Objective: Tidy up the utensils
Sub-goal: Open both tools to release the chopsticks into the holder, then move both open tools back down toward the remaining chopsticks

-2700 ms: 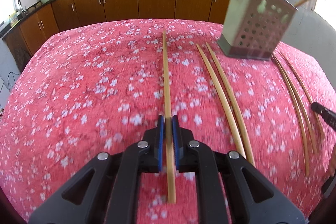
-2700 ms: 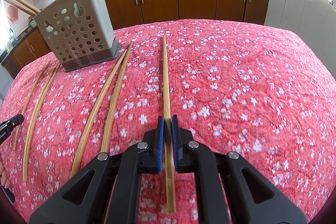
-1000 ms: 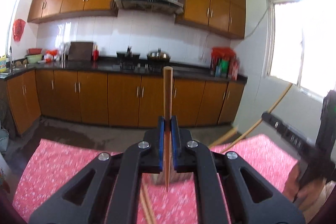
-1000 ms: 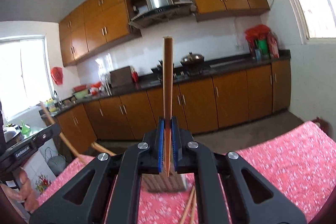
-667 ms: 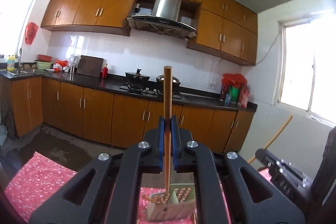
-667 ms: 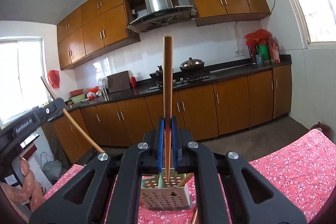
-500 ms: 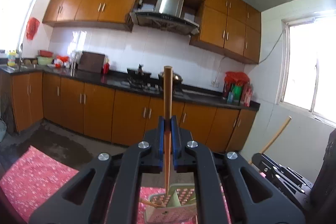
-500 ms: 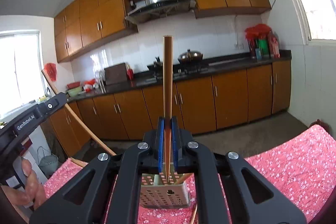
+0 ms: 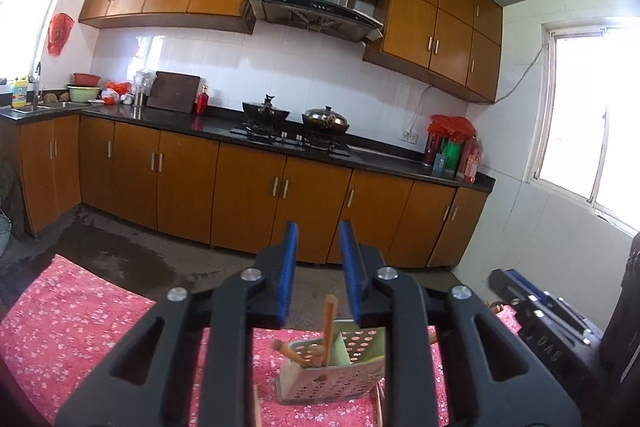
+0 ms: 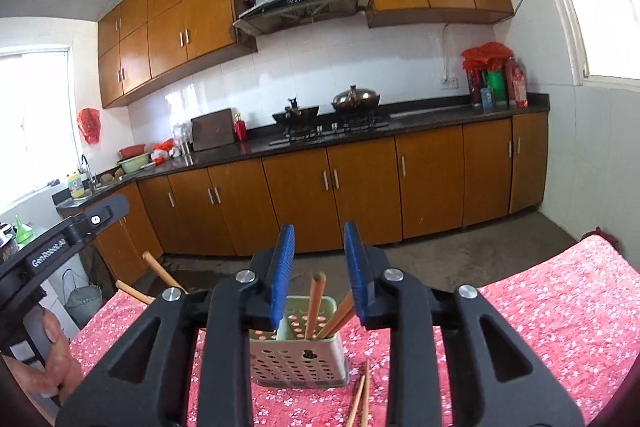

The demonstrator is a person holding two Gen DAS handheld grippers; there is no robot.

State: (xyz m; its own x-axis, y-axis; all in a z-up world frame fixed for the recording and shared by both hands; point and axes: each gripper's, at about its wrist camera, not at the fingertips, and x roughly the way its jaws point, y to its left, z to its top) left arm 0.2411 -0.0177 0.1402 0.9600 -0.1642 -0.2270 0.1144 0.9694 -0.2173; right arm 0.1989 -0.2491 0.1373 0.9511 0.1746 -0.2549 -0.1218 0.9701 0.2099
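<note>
My left gripper (image 9: 318, 233) hovers above the pale perforated utensil holder (image 9: 332, 375); its jaws are opening with nothing between the blue pads. A wooden chopstick (image 9: 330, 319) stands in the holder just below them. My right gripper (image 10: 319, 231) hangs over the same holder (image 10: 298, 359), its jaws also opening and empty, with chopsticks (image 10: 314, 303) upright in the holder beneath. More chopsticks (image 10: 160, 273) lean out of the holder's left side. Loose chopsticks (image 10: 360, 395) lie on the red floral cloth (image 10: 560, 307) in front of the holder.
The other gripper's black body (image 9: 540, 311) is at the right of the left wrist view; a hand (image 10: 52, 359) holds the left one in the right wrist view. Brown kitchen cabinets (image 9: 248, 195) and a stove with pots stand beyond the table's far edge.
Both grippers carried a chopstick up from the cloth, stood it over the holder and let go. The pads have parted and the chopsticks have dropped into the holder.
</note>
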